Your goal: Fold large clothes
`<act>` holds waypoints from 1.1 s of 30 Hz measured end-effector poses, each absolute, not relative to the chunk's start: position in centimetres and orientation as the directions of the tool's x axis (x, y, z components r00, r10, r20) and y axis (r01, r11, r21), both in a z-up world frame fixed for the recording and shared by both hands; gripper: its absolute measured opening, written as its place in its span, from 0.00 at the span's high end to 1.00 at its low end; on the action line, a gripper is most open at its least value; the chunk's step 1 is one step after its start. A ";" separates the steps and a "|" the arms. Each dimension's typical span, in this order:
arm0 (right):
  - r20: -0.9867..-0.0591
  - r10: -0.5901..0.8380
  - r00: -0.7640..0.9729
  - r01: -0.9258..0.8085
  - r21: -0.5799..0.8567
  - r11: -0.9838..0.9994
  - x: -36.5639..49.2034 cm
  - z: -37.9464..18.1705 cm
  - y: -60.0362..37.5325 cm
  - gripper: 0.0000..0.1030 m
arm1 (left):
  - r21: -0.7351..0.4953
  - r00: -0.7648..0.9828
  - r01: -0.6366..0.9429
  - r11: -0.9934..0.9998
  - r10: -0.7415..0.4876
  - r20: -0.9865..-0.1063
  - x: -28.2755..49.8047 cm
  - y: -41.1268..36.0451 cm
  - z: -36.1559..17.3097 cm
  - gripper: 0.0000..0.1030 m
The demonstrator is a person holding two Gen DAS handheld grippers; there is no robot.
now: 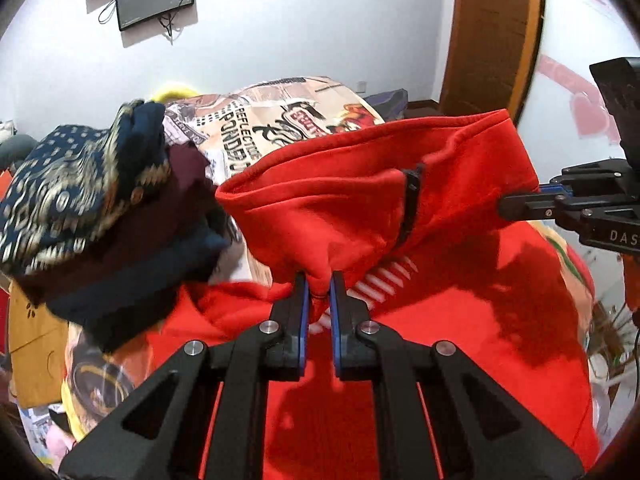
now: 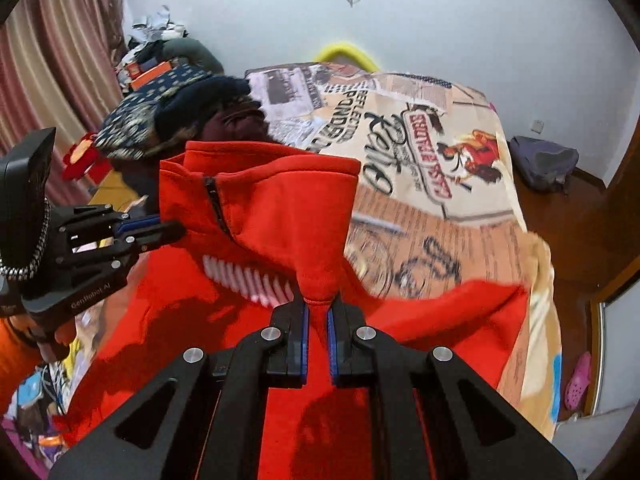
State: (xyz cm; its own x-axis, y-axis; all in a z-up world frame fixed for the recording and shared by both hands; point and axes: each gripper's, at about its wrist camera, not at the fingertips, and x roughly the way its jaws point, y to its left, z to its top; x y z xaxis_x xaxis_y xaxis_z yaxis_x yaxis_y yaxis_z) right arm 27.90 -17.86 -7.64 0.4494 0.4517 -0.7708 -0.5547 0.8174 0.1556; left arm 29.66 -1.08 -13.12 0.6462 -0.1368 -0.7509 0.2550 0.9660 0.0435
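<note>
Right wrist view alone shows pink slipper (image 2: 578, 380), both tools (image 1: 319, 280) (image 2: 318, 300) pinching red hoodie (image 2: 280, 200).

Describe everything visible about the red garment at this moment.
The red garment looks like soft fleece, with a short black zipper and white stripes. The left gripper and right gripper each pinch a bunch of it, lifting a fold above the part that lies spread on the printed bedspread.
</note>
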 end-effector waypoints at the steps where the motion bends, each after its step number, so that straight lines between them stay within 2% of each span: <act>1: -0.774 0.454 0.441 -0.557 0.160 0.815 27.1 -8.0 -18.0 0.94 | 0.049 0.643 0.259 0.965 -0.135 -0.754 28.8 -1.1 -13.4 0.92; 10: -0.830 0.421 0.365 -0.568 0.160 0.808 21.6 -13.1 -18.4 0.93 | 0.013 0.549 0.289 0.957 -0.155 -0.822 23.5 -0.8 -18.2 0.88; 17: -0.857 0.374 0.354 -0.565 0.123 0.816 19.6 -15.8 -19.0 0.89 | -0.031 0.433 0.214 0.976 -0.124 -0.893 20.8 2.2 -23.1 0.88; 20: -0.864 0.351 0.360 -0.564 0.098 0.820 19.1 -15.8 -19.3 0.87 | -0.043 0.438 0.170 0.984 -0.115 -0.892 19.5 4.2 -23.2 0.76; 21: -0.869 0.346 0.354 -0.566 0.095 0.819 19.1 -15.7 -19.4 0.83 | -0.042 0.443 0.153 0.987 -0.106 -0.890 19.4 5.0 -22.9 0.65; 22: -0.871 0.343 0.352 -0.568 0.093 0.818 18.8 -15.5 -19.6 0.81 | -0.041 0.454 0.134 0.990 -0.098 -0.886 19.4 5.8 -22.4 0.61; 24: -0.869 0.342 0.358 -0.573 0.084 0.815 18.3 -14.9 -20.2 0.80 | -0.041 0.473 0.108 0.993 -0.087 -0.876 19.3 6.9 -21.4 0.60; 27: -0.860 0.330 0.390 -0.560 0.063 0.826 17.9 -14.0 -21.0 0.78 | -0.031 0.507 0.048 0.998 -0.051 -0.861 20.1 8.9 -19.6 0.53; 29: -0.850 0.320 0.419 -0.534 0.055 0.844 18.2 -13.1 -22.0 0.74 | -0.031 0.534 -0.001 1.000 -0.026 -0.845 21.2 10.0 -18.4 0.49; 31: -0.830 0.317 0.459 -0.498 0.055 0.865 18.7 -12.1 -23.1 0.64 | -0.044 0.544 -0.044 0.998 -0.013 -0.839 22.7 10.7 -17.7 0.42; 33: -0.811 0.312 0.494 -0.462 0.060 0.885 19.4 -11.2 -24.0 0.57 | -0.070 0.550 -0.069 0.995 -0.020 -0.835 24.1 11.2 -17.4 0.40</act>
